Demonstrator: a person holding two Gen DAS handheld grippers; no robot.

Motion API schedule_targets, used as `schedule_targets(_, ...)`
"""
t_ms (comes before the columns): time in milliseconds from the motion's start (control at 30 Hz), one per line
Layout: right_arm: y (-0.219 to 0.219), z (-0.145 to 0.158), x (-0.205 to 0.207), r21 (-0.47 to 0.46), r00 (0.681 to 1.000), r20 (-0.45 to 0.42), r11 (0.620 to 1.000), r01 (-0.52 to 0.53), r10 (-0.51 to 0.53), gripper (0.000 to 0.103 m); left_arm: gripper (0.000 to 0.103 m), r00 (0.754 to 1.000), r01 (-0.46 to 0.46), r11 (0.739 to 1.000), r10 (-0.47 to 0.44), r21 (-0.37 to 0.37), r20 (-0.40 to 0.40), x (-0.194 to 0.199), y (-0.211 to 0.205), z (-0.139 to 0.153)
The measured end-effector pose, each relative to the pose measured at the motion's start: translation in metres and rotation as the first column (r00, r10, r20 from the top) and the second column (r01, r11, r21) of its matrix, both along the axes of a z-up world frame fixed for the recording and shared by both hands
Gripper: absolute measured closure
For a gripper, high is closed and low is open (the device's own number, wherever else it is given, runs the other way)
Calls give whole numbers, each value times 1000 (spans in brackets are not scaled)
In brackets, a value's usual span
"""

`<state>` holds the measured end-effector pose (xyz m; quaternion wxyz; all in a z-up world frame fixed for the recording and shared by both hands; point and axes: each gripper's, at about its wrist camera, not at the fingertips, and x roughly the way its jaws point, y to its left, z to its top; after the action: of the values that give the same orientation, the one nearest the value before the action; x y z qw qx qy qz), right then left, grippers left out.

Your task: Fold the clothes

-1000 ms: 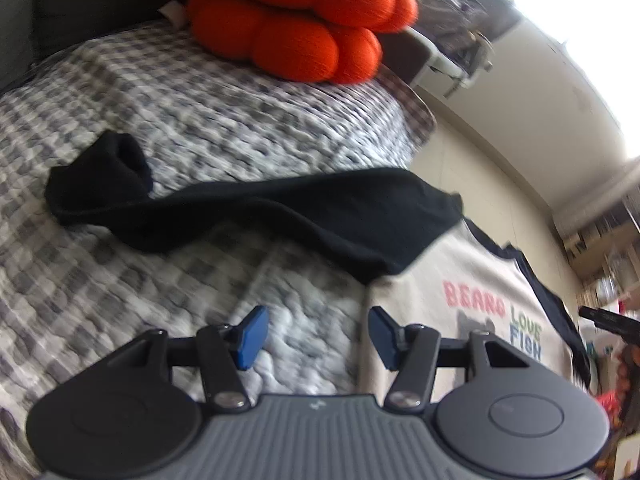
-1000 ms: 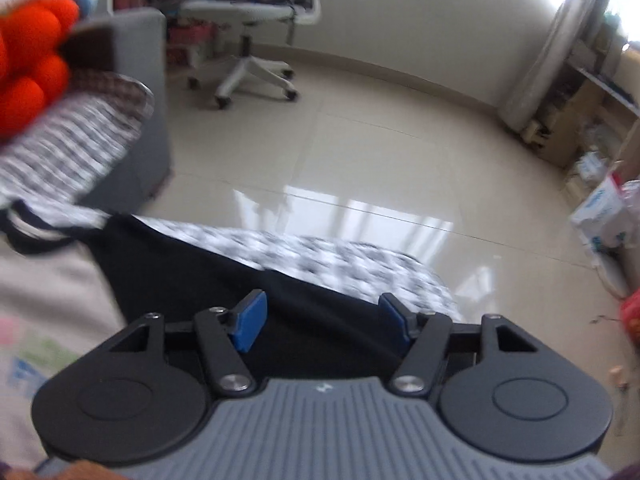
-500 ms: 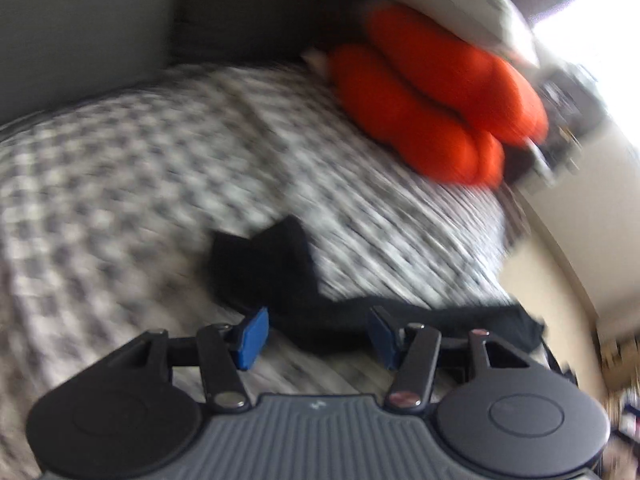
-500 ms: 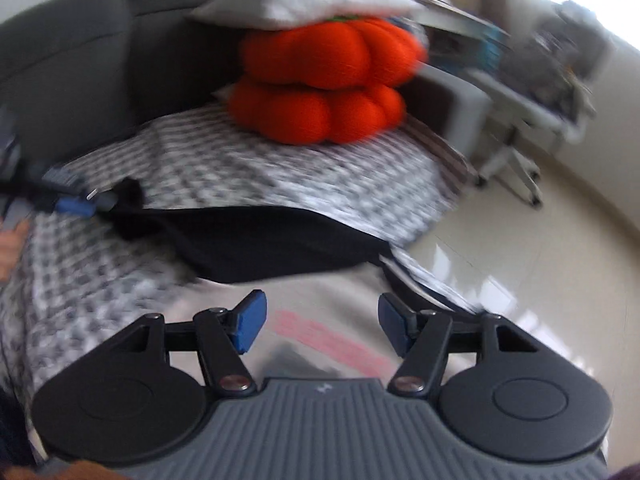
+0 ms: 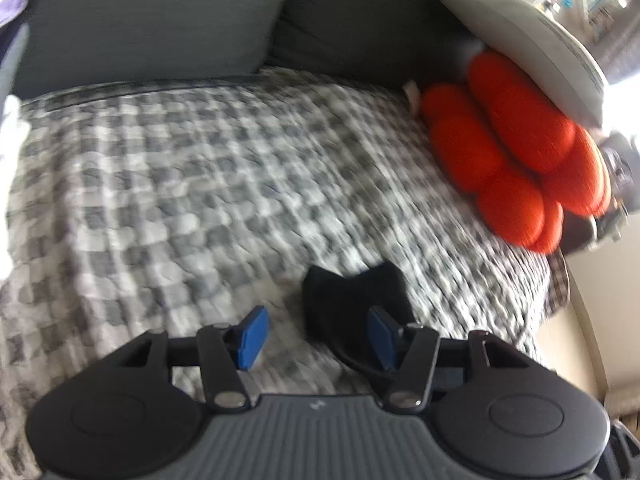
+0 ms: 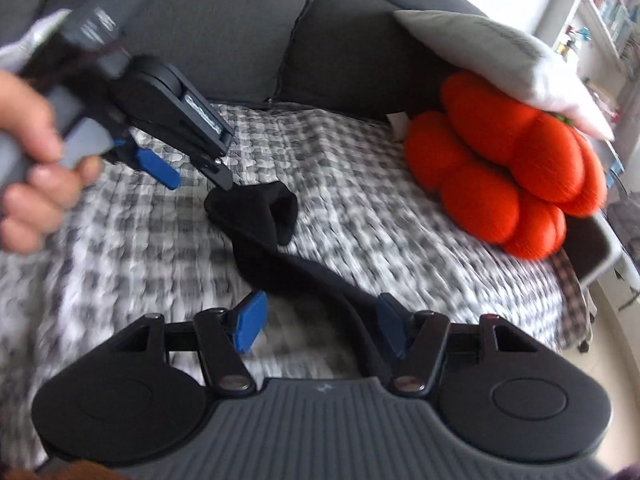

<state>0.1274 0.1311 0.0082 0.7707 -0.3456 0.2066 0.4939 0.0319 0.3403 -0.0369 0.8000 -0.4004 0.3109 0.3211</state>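
Hanging open and holding nothing, the left tongs [image 5: 316, 330] sit at the bottom middle, over the black sleeve [image 5: 352, 300]. The right tongs [image 6: 322, 322] gape too, empty. The sleeve crosses the blurry checked blanket [image 6: 120, 248]; the tongs cut off its near end.

A checked blanket [image 6: 340, 168] carries the black sleeve [image 6: 276, 236] and an orange cushion [image 6: 516, 164].

Grey sofa [image 6: 224, 28] draped with checked cover [image 5: 180, 184]; orange pumpkin cushion [image 6: 512, 168] beneath white pillow [image 6: 492, 56]; bookshelves [image 6: 612, 4] at right, daylight beyond.
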Motion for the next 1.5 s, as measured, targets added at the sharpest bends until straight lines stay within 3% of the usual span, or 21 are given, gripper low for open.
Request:
schedule_targets(133,43,-24,-4,-72,996,44,995,-69,73,42,47,1000,-22,1000,22,2,10,-5,7,2)
schedule_targets(267,73,-43,-14,-124,982,121,984,-129,144,67,47,999,-48,998,47,37,10,-9,12,6)
schedule_targets(367,86,-44,-10,-112,983,123,986,-121,135,92,47,997,-73,997,72,38,16,-12,18,7)
schedule_targets(467,90,-43,-1,-86,988,127,993,-80,91,100,47,995,-95,995,95,25,19,-14,25,5)
schedule_targets(500,91,-42,3,-71,990,125,996,-62,70,101,47,994,-107,994,106,22,17,-15,27,5)
schedule_targets(667,76,-4,40,157,993,-114,986,60,-42,101,48,988,-151,988,150,17,25,-20,33,6)
schedule_targets(767,75,1,70,216,962,-239,959,185,-132,101,48,988,-152,988,151,28,28,-21,32,8)
schedule_targets(867,77,-3,102,228,908,-350,919,322,-231,101,48,987,-157,987,157,37,24,-20,32,9)
schedule_targets(933,88,-18,111,179,892,-356,916,358,-279,100,48,988,-154,987,154,35,21,-18,33,8)
schedule_targets(1033,99,-38,116,101,881,-279,901,422,-381,99,48,988,-151,988,151,37,18,-18,33,8)
schedule_targets(1167,91,-49,142,91,785,-359,818,567,-504,87,48,990,-141,989,141,41,16,-16,32,8)
schedule_targets(1300,85,-44,153,109,734,-363,757,645,-573,76,48,990,-142,989,141,48,17,-15,30,8)
schedule_targets(1400,76,-39,169,146,672,-495,710,689,-551,73,48,990,-138,989,137,53,15,-14,29,8)
schedule_targets(1500,91,-37,155,121,747,-387,774,622,-540,72,48,991,-134,989,133,56,15,-13,29,7)
